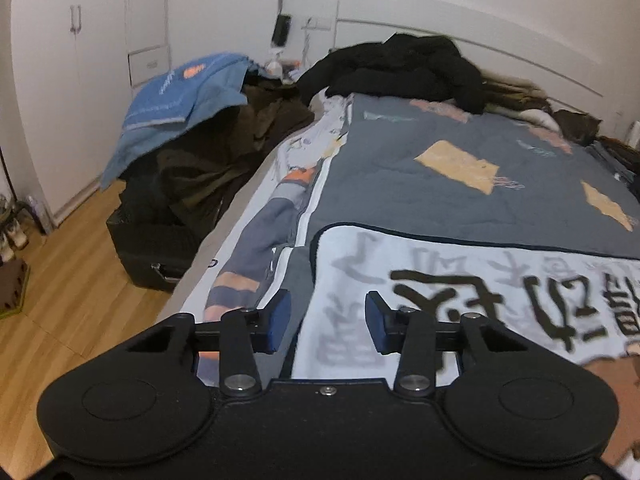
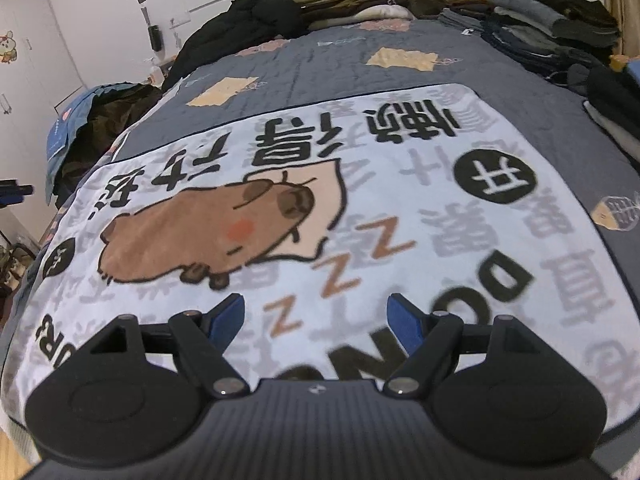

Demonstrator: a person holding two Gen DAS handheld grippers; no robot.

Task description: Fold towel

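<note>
Left tool (image 1: pixel 328 322) hangs part-open over towel (image 1: pixel 460 300) edge, gripping nothing. Right tool (image 2: pixel 316 318) wide, empty above towel on bed (image 2: pixel 320 64).

A grey quilt (image 1: pixel 460 200) with tan patches covers the bed. A heap of black clothing (image 1: pixel 400 68) lies at its head, against a white headboard (image 1: pixel 460 16). Beside the bed, a blue towel (image 1: pixel 180 100) drapes over dark brown garments (image 1: pixel 224 148) piled on a black case (image 1: pixel 152 252), which stands on wooden flooring (image 1: pixel 80 300). Folded clothes (image 2: pixel 552 28) are stacked along the bed's far side. A white wardrobe (image 1: pixel 80 80) lines the wall.
</note>
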